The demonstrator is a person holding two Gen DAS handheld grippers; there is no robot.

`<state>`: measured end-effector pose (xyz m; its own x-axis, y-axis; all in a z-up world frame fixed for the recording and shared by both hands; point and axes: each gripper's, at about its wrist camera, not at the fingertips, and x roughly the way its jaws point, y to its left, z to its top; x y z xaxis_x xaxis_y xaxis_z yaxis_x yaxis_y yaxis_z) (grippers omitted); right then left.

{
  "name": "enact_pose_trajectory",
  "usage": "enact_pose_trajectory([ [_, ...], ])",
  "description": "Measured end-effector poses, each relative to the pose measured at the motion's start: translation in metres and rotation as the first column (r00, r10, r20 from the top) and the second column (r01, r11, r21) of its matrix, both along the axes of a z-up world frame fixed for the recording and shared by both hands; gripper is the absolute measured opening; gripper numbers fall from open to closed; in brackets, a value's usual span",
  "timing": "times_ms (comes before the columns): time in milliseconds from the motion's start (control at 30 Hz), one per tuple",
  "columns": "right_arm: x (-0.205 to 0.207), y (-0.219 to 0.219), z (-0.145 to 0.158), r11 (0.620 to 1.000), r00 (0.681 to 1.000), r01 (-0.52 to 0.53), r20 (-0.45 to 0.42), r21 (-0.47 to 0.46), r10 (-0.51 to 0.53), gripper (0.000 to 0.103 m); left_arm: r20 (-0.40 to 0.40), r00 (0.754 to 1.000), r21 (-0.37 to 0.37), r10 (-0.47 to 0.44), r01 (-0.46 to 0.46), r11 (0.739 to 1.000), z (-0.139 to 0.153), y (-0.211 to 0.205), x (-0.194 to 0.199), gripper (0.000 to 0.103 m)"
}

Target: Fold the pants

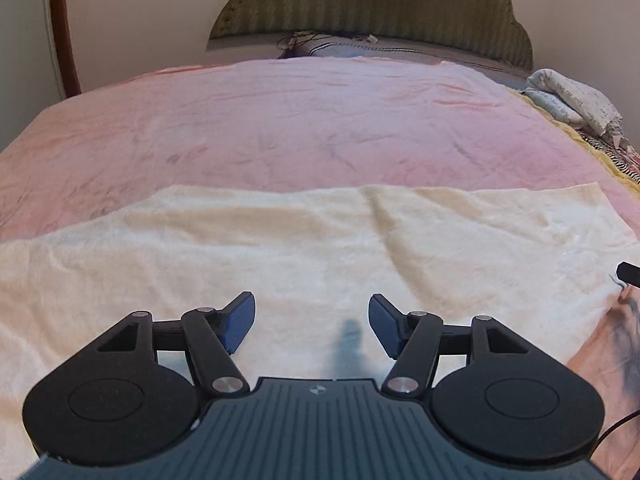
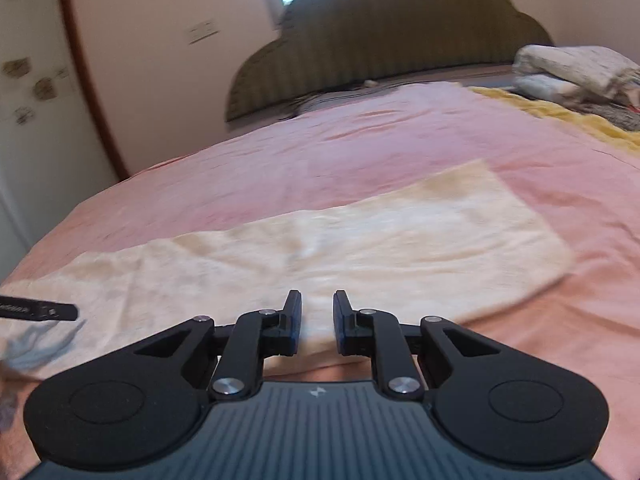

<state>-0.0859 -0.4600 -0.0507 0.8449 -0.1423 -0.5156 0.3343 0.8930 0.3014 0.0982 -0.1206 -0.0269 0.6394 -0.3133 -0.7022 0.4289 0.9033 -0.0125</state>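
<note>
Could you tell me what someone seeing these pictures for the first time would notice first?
The eye goes first to the cream pants, spread flat across the near part of a pink bedspread. Next come the two grippers in the foreground: the left gripper hangs open above the cloth, and the right gripper, jaws a little apart, hangs at the pants' near edge, neither holding anything. Behind stands a scalloped green headboard.
</note>
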Motion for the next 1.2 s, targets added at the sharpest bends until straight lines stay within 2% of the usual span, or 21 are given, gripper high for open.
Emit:
enact_pose_trajectory([
  [67, -0.014, -0.024, -0.003, 0.994, 0.996, 0.086, -0.002, 0.064, -0.087, 0.019, 0.018, 0.999, 0.000, -0.036, 0.036, 0.999, 0.003, -0.015, -0.003, 0.068],
  [133, -0.026, -0.037, -0.006, 0.985, 0.991, 0.127, 0.017, 0.114, -0.130, 0.022, 0.017, 0.997, 0.001, -0.076, 0.076, 0.997, 0.003, -0.037, -0.005, 0.068],
  [233, -0.032, -0.054, -0.011, 0.971, 0.983, 0.164, 0.051, 0.172, -0.175, 0.035, 0.021, 0.992, 0.027, -0.122, 0.122, 0.992, -0.002, -0.061, -0.010, 0.068],
  [300, -0.023, -0.067, -0.005, 0.981, 0.985, 0.148, 0.066, 0.128, -0.157, 0.038, 0.032, 0.990, 0.056, -0.138, 0.136, 0.989, -0.004, -0.073, -0.010, 0.068],
  [367, 0.003, -0.076, 0.002, 0.993, 0.994, 0.098, 0.032, 0.059, -0.100, 0.038, 0.037, 0.989, 0.073, -0.145, 0.142, 0.987, -0.006, -0.081, -0.009, 0.069],
  [433, 0.036, -0.083, 0.004, 1.000, 0.999, 0.009, -0.048, -0.008, -0.010, 0.038, 0.017, 0.990, 0.087, -0.143, 0.141, 0.986, -0.007, -0.087, -0.002, 0.070],
  [500, 0.074, -0.087, -0.004, 0.992, 0.976, -0.112, -0.192, -0.053, 0.100, 0.035, -0.012, 0.991, 0.106, -0.133, 0.133, 0.985, -0.013, -0.092, 0.007, 0.071],
  [567, 0.101, -0.089, -0.007, 0.980, 0.961, -0.157, -0.246, -0.121, 0.123, 0.035, -0.040, 0.992, 0.140, -0.120, 0.124, 0.982, -0.024, -0.101, 0.021, 0.072],
  [600, 0.113, -0.094, -0.005, 0.979, 0.957, -0.158, -0.263, -0.126, 0.120, 0.035, -0.050, 0.992, 0.156, -0.112, 0.119, 0.981, -0.030, -0.105, 0.029, 0.073],
  [667, 0.136, -0.104, -0.003, 0.975, 0.954, -0.146, -0.284, -0.165, 0.095, 0.035, -0.019, 0.996, 0.144, -0.085, 0.087, 0.986, -0.033, -0.110, 0.040, 0.085],
  [733, 0.154, -0.114, -0.005, 0.976, 0.956, -0.149, -0.277, -0.159, 0.101, 0.036, 0.002, 0.998, 0.161, -0.061, 0.060, 0.985, -0.032, -0.115, 0.048, 0.084],
  [800, 0.155, -0.124, 0.001, 0.989, 0.967, -0.112, -0.238, -0.096, 0.087, 0.036, -0.005, 0.999, 0.131, -0.049, 0.049, 0.990, -0.024, -0.109, 0.047, 0.081],
  [900, 0.131, -0.114, 0.016, 0.987, 0.977, -0.098, -0.199, -0.125, 0.072, 0.037, 0.002, 0.998, 0.111, -0.063, 0.062, 0.992, -0.019, -0.098, 0.040, 0.084],
  [933, 0.120, -0.106, 0.020, 0.984, 0.976, -0.126, -0.193, -0.127, 0.100, 0.038, 0.004, 0.998, 0.114, -0.055, 0.054, 0.992, -0.021, -0.097, 0.040, 0.086],
  [1000, 0.108, -0.095, 0.017, 0.975, 0.965, -0.190, -0.207, -0.115, 0.163, 0.048, -0.016, 1.000, 0.132, -0.027, 0.029, 0.991, -0.028, -0.098, 0.051, 0.086],
  [1100, 0.120, -0.092, 0.000, 0.969, 0.943, -0.211, -0.287, -0.129, 0.167, 0.048, -0.033, 0.999, 0.111, 0.012, -0.009, 0.994, -0.035, -0.102, 0.066, 0.095],
  [1133, 0.125, -0.096, -0.004, 0.971, 0.949, -0.201, -0.270, -0.129, 0.160, 0.049, -0.026, 1.000, 0.122, 0.015, -0.012, 0.992, -0.036, -0.104, 0.070, 0.096],
  [1200, 0.133, -0.106, -0.003, 0.987, 0.965, -0.130, -0.239, -0.094, 0.104, 0.049, -0.035, 0.999, 0.120, 0.020, -0.016, 0.993, -0.030, -0.102, 0.070, 0.090],
])
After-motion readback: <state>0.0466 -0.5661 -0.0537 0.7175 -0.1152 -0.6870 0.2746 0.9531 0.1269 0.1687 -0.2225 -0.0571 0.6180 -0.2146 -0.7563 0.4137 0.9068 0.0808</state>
